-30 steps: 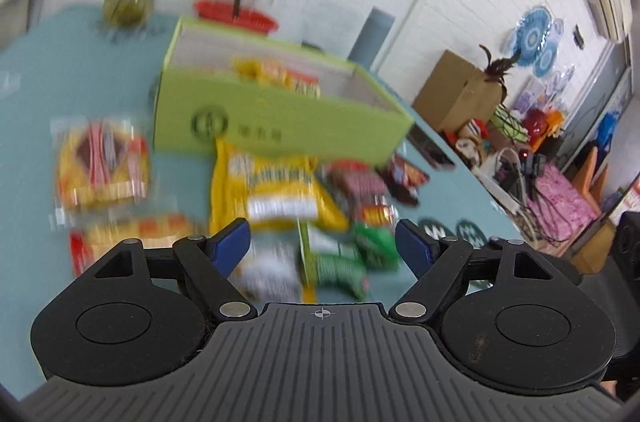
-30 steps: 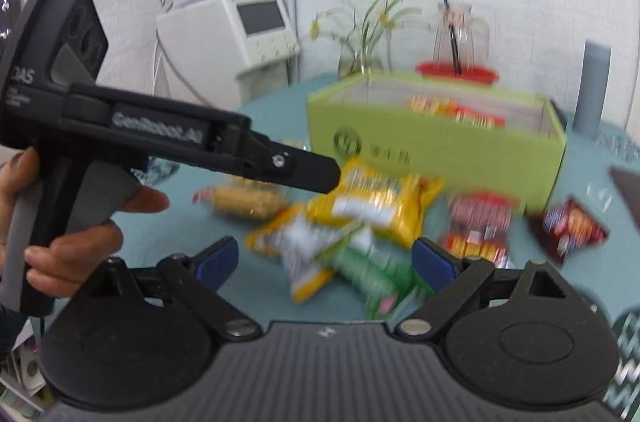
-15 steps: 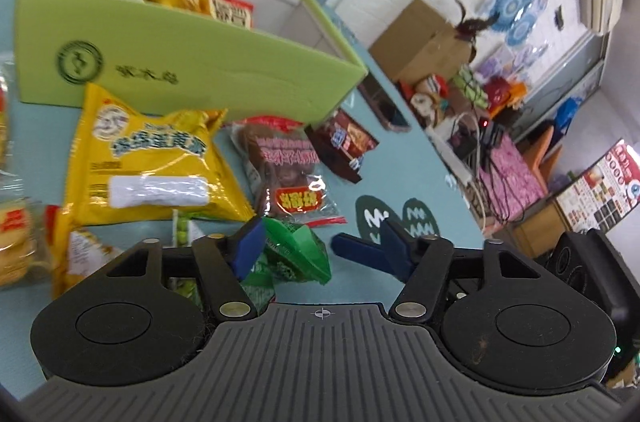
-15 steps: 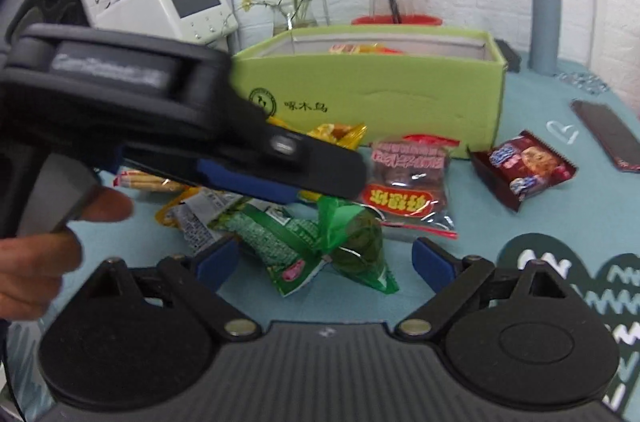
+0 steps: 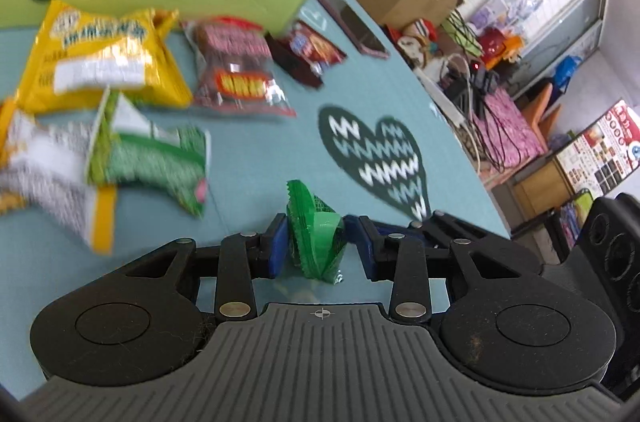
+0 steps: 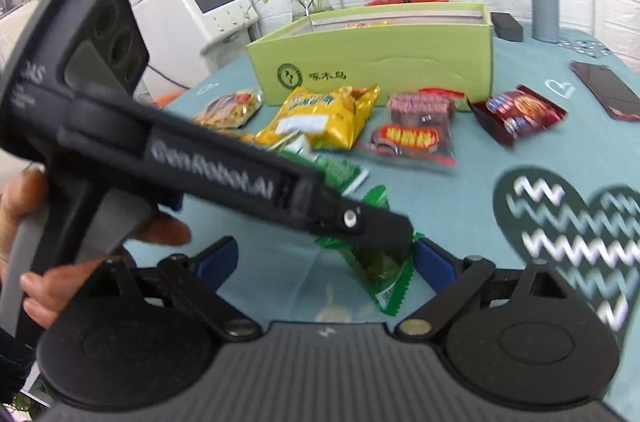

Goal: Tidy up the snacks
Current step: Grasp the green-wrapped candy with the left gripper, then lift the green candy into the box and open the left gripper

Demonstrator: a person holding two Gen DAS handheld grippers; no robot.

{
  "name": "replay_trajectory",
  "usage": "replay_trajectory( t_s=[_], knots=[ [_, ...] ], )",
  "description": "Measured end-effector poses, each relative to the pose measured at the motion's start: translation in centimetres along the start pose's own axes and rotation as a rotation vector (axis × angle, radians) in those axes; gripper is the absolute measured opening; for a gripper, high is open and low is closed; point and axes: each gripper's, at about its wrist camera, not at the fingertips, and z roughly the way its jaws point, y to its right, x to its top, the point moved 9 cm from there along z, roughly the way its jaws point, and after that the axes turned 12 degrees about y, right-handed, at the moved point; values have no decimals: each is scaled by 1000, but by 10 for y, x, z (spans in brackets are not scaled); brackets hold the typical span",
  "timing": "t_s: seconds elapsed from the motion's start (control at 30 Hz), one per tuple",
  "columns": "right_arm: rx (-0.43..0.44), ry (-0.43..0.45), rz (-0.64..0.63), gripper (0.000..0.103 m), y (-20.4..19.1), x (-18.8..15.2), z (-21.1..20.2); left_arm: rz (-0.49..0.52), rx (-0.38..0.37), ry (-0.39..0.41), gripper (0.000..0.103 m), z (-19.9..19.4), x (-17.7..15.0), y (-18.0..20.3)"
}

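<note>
Left gripper (image 5: 316,248) pinches green packet (image 5: 316,242); right gripper (image 6: 326,262) gapes.

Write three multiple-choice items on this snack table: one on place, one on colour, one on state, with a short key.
1. Where does the yellow bag lie?
A. inside the box
B. on the table in front of the box
C. on the phone

2. What colour is the box?
A. light green
B. red
C. white

3. What is the left gripper doing?
A. hanging open over bare table
B. pinching the small green packet
C. gripping the phone

Key: 1 B, it lies before the front wall. 2 A, the walls show it. 3 B, both pads press the packet.
</note>
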Motion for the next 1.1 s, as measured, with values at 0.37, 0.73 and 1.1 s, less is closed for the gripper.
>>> replay_trajectory(
  t_s=[0.37, 0.73, 1.1],
  knots=[
    [-81, 54, -49, 93, -5, -17, -35, 6, 56, 98, 43, -44, -19, 1],
    [-107, 20, -89, 54, 0, -24, -13, 46, 39, 57, 7, -22, -28, 0],
    [-102, 180, -227, 54, 17, 106, 39, 132, 34, 244, 9, -21, 120, 7]
  ],
)
